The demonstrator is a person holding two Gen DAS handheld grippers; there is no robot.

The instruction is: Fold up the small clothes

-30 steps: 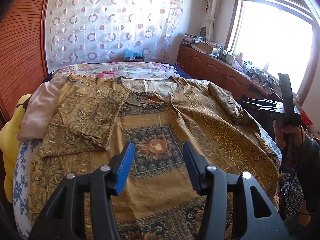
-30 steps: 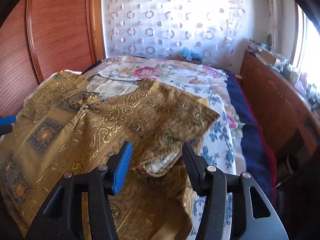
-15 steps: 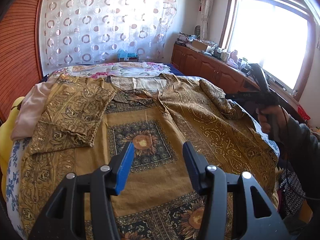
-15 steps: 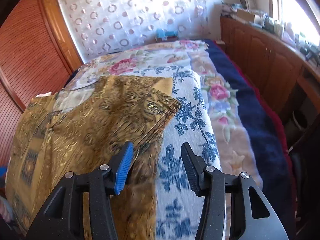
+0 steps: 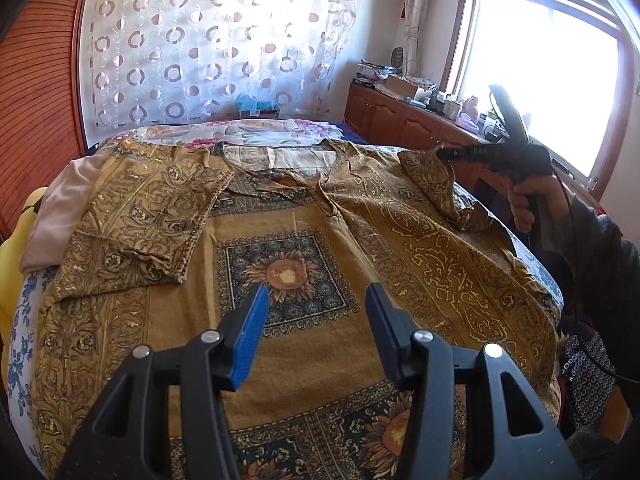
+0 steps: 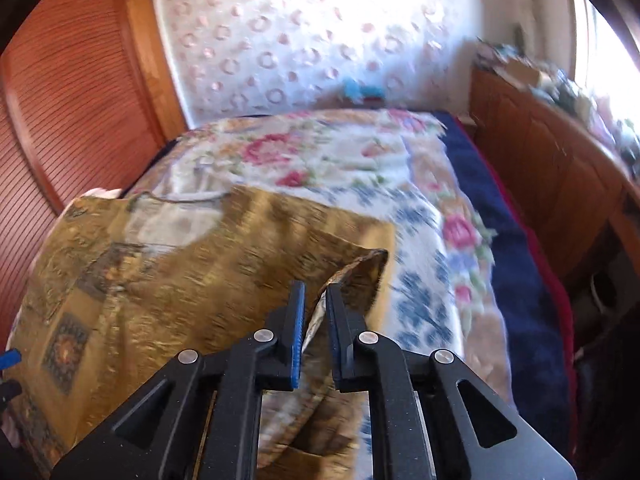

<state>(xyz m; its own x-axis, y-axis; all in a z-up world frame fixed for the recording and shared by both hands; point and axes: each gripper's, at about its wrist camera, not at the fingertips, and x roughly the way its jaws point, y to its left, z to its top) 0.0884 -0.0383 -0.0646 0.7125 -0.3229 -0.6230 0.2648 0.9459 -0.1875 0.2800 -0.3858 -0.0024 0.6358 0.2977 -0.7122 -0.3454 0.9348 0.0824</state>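
Right gripper (image 6: 315, 300) pinches golden shirt (image 5: 296, 248) sleeve; left gripper (image 5: 314, 312) gapes.

The left wrist view sits low at the near end of the bed (image 5: 24, 308), looking along its open claw (image 5: 314, 326) toward the curtain (image 5: 208, 48) at 12 o'clock. The right wrist view, blurred, looks from the bed's right side, close over the golden garment (image 6: 160, 280), toward the same curtain. Both share garment, bedspread and the cabinets (image 5: 404, 124) at 2 o'clock.
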